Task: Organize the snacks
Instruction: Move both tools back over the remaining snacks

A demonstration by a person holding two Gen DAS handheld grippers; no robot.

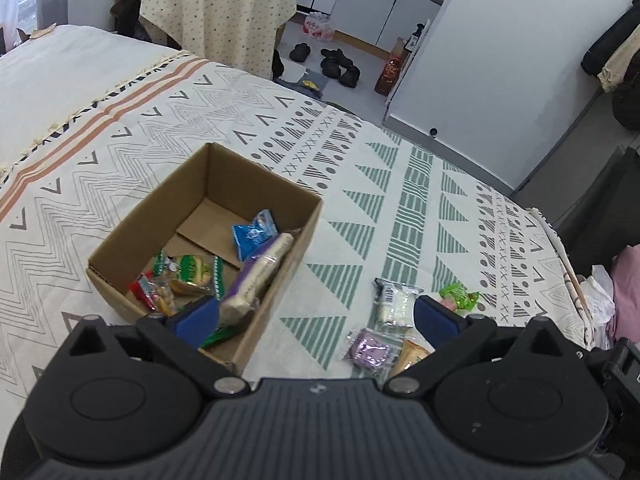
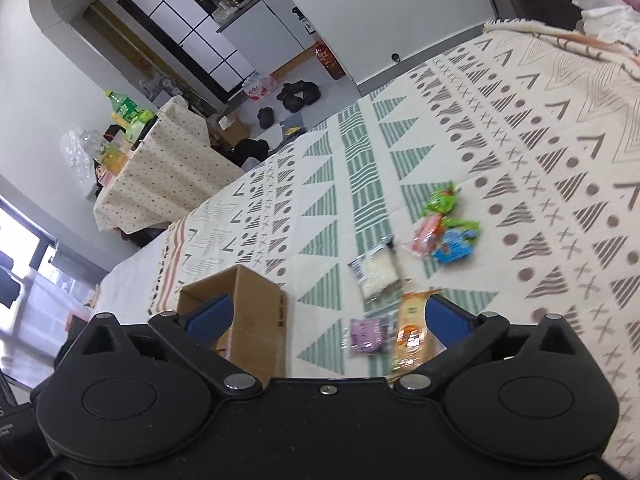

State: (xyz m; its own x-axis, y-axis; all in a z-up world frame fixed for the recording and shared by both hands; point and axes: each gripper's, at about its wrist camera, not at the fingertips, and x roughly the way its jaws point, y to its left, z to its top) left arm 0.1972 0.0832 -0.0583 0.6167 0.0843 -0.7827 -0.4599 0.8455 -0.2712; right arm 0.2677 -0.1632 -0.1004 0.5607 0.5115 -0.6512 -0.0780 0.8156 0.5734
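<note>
Your cardboard box [image 1: 208, 236] sits open on the patterned bedspread [image 1: 360, 184], left of centre in the left wrist view. Inside it: a blue packet [image 1: 253, 234] at about 2 o'clock from the box's middle, a long purple-and-cream bar [image 1: 258, 270] leaning along the right wall, a green-and-white wrapped snack [image 1: 192, 272] at 7 o'clock, and a red-trimmed clear packet [image 1: 154, 294] in the near left corner.

Loose snacks lie on the bedspread at 3 to 4 o'clock from the box, apart from it: a clear pack with a white cake [image 1: 394, 304], a purple packet [image 1: 370, 348] nearer you, an orange-yellow packet [image 1: 412, 354] just beside the purple one, and a bright green wrapper [image 1: 458, 296] farther right. In the right wrist view you also get a pink-orange packet [image 2: 426, 238] and a small blue packet [image 2: 454, 246] touching each other, just below another green wrapper [image 2: 440, 198]; that view is motion-blurred.

Your left gripper [image 1: 316, 316] hangs over the box's near right corner, blue pads spread wide, nothing between them. Your right gripper [image 2: 328, 314] is also spread wide and empty, with the box at its 9 o'clock pad and the orange-yellow packet by its 3 o'clock pad; whether the pad touches it you can't tell.

Beyond the bed at 12 o'clock: a table with a dotted cloth [image 1: 216, 4] and dark shoes [image 1: 340, 62] on the floor.
</note>
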